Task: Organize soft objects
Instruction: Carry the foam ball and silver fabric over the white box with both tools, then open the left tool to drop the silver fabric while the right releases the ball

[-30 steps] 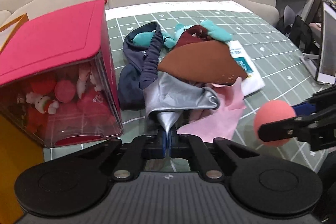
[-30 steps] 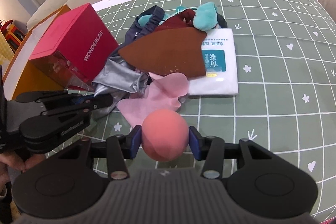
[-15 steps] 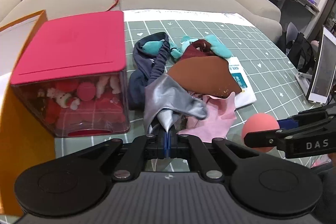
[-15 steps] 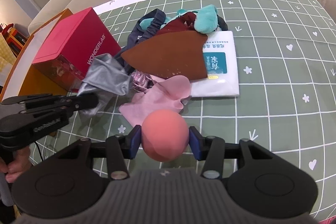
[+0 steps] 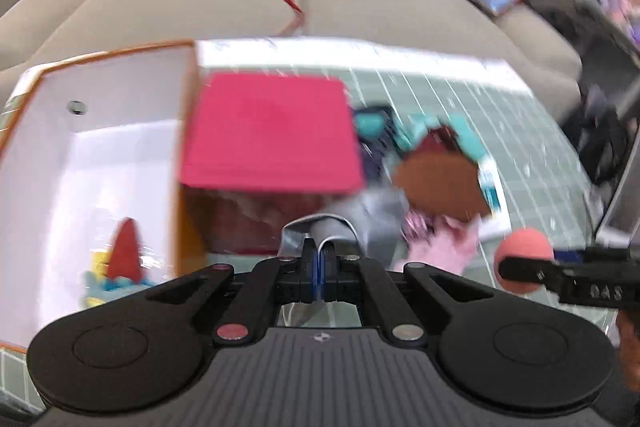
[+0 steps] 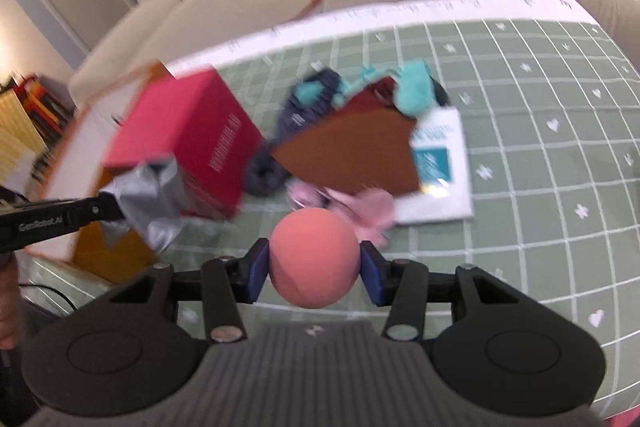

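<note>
**A:** What are your two grippers holding?

**B:** Your left gripper [image 5: 319,259], at bottom center of the left wrist view, is pinched tight on a silver cloth [image 5: 352,223]. In the right wrist view that cloth [image 6: 154,195] hangs in the air at middle left, in front of the pink-lidded box [image 6: 188,135]. Your right gripper [image 6: 314,265] squeezes a coral ball [image 6: 314,257] between its blue pads [image 6: 256,267], low in the center of the frame.

**A:** What has changed since a second ago?

**B:** The silver cloth was still joined to the pile then; now it is lifted clear of it and carried left. Your left gripper has swung left too: the orange box [image 5: 182,163] with its white inside now fills the left of its view, with a red and yellow toy [image 5: 120,259] at its bottom. Both views are blurred by motion. The ball has stayed clamped throughout.

**A:** Where is the rest of the pile?

**B:** On the green grid mat [image 6: 540,131], center of the right wrist view: a brown cloth [image 6: 356,155], a pink cloth [image 6: 360,207], teal pieces [image 6: 416,91], a dark blue garment [image 6: 296,115], partly over a white packet [image 6: 444,187].
</note>
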Demonstrator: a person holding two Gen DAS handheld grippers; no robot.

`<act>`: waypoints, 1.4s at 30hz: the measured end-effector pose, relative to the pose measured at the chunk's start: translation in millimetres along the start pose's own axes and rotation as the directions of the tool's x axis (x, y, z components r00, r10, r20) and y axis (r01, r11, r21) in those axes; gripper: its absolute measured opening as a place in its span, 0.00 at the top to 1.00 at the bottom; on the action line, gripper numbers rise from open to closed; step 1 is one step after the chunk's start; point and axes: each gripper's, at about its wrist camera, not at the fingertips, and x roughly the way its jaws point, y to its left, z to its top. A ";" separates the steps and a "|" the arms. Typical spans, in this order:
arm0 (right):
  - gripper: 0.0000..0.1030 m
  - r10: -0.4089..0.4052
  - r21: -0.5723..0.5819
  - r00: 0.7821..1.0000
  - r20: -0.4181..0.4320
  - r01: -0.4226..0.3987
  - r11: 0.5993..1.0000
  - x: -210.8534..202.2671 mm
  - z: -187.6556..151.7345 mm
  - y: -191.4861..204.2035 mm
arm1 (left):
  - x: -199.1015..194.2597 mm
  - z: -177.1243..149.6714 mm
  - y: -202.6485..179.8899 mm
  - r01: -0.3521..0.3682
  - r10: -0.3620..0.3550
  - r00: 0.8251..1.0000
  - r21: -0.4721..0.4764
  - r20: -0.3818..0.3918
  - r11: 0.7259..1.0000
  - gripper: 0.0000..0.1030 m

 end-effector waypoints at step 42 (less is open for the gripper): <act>0.54 0.106 -0.329 0.949 -0.298 -0.206 0.921 175.0 -5.3 337.8 | -18.7 -18.9 223.3 -0.231 0.210 0.973 -0.327 -0.098 0.916 0.92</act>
